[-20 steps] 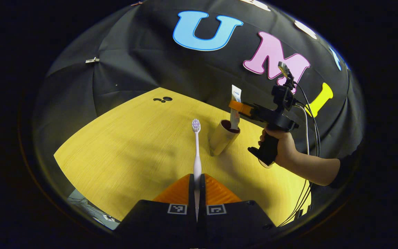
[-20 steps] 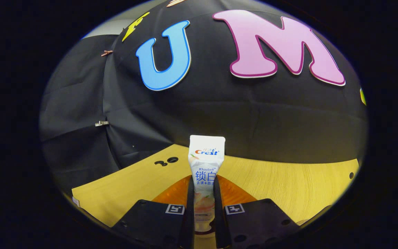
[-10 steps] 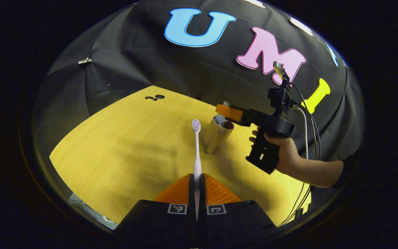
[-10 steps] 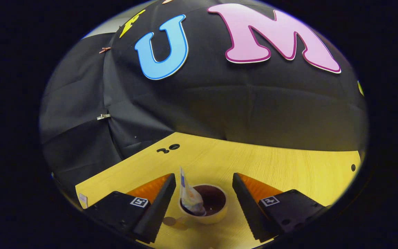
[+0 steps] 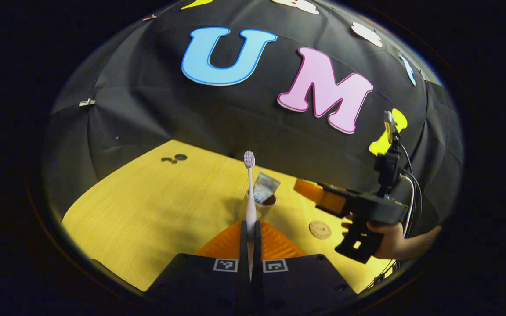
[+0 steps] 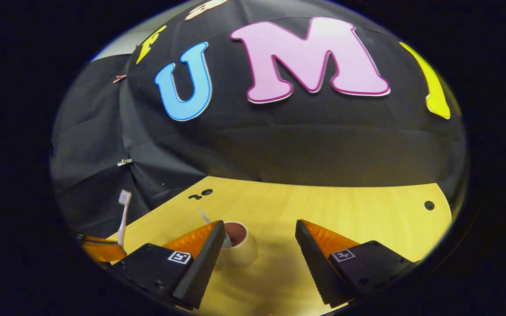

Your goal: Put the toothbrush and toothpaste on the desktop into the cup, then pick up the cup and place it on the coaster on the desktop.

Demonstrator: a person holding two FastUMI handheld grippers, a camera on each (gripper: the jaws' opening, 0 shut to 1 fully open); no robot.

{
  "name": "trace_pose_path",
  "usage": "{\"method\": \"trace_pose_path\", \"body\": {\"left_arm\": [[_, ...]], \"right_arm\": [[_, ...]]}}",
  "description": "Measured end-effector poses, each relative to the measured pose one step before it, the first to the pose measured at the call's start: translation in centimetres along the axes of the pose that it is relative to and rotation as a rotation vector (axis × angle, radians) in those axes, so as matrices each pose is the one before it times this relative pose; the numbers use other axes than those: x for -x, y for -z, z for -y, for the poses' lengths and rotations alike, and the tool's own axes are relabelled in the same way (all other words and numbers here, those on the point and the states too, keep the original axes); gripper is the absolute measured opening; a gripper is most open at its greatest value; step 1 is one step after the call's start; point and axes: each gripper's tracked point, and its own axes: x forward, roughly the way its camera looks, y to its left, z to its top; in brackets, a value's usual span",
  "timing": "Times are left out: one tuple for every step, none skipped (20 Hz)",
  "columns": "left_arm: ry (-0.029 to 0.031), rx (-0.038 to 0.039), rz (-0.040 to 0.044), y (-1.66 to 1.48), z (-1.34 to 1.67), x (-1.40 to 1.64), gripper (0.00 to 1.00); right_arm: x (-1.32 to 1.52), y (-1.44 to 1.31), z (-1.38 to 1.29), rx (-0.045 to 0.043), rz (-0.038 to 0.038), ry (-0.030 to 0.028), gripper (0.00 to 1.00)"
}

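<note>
My left gripper (image 5: 251,226) is shut on a white toothbrush (image 5: 250,193) that stands upright, bristles at the top. Just behind it sits the beige cup (image 5: 258,210) with the toothpaste tube (image 5: 265,188) leaning inside. A round wooden coaster (image 5: 319,229) lies on the desktop to the cup's right. The right gripper (image 5: 323,197) is held by a hand at the right, away from the cup. In the right gripper view my right gripper (image 6: 259,232) is open with nothing between its fingers; the cup (image 6: 237,249) stands low left beside its left finger, and the toothbrush (image 6: 123,216) shows at far left.
The yellow wooden desktop (image 5: 147,206) runs back to the black cloth wall. Small dark holes (image 5: 174,158) mark its far left, another hole (image 6: 429,205) its far right. A hand and cables (image 5: 393,239) are at the right edge.
The right gripper opened and let the toothpaste drop into the cup, then drew back to the right. My left gripper carried the toothbrush closer to the cup.
</note>
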Motion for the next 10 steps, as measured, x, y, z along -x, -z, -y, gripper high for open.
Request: {"method": "trace_pose_path", "body": {"left_arm": [[0.01220, 0.00148, 0.02430, -0.874, 0.590, -0.808, 0.06], [0.01246, -0.00057, 0.02284, -0.792, 0.485, -0.551, 0.06], [0.00550, -0.00532, 0.02133, -0.859, 0.400, -0.870, 0.06], [0.00560, -0.00775, 0.02375, -0.836, 0.336, -0.873, 0.06], [0.00753, -0.00645, 0.02111, -0.430, 0.294, -1.069, 0.06], [0.00472, -0.00486, 0.02155, -0.581, 0.204, -0.903, 0.06], [0.00689, -0.00062, 0.01798, -0.143, 0.094, -1.005, 0.06], [0.00335, 0.00308, 0.01312, -0.056, 0.051, -0.836, 0.06], [-0.00095, 0.00460, 0.01065, 0.140, -0.124, -0.941, 0.06], [-0.00043, 0.00810, 0.00897, -0.028, -0.190, -0.811, 0.06]], "right_arm": [[0.638, 0.031, 1.322, 0.00199, -0.00339, 0.01864, 0.98], [0.561, 0.046, 1.210, 0.00366, -0.00463, 0.01769, 0.98], [0.603, 0.021, 1.123, 0.00165, -0.00215, 0.01390, 0.98], [0.489, -0.023, 1.056, -0.00170, -0.00185, 0.01451, 0.98], [0.659, 0.076, 1.000, -0.00486, -0.00123, 0.01243, 0.98], [0.509, 0.072, 0.862, -0.00276, -0.00214, 0.01156, 0.98], [0.506, 0.118, 0.865, 0.00007, -0.00198, 0.01319, 0.98], [0.436, 0.069, 0.816, -0.00083, -0.00105, 0.01202, 0.98], [0.330, 0.058, 0.674, -0.00128, -0.00183, 0.00963, 0.98], [0.307, 0.145, 0.672, -0.00022, -0.00361, 0.01013, 0.99]]}}
